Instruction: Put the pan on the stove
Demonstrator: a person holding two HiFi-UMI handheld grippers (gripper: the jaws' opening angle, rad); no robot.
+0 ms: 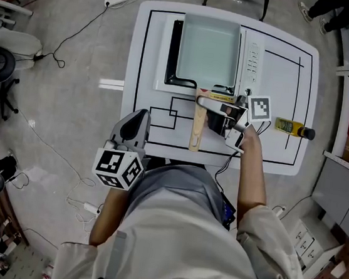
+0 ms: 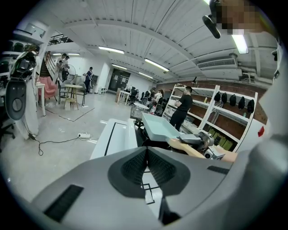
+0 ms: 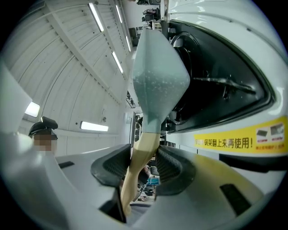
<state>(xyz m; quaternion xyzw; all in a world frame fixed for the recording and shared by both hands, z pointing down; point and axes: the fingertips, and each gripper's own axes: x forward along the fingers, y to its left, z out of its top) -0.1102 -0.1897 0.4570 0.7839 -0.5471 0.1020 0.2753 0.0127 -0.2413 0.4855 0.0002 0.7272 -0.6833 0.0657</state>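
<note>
Pale-green empty pan (image 1: 209,48) on stove (image 1: 160,83), wooden handle (image 1: 195,135) clamped in right tool (image 3: 143,166); left tool (image 2: 147,166) closed.

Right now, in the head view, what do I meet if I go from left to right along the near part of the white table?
left gripper → pan handle → right gripper, closed on that handle → bottle
</note>
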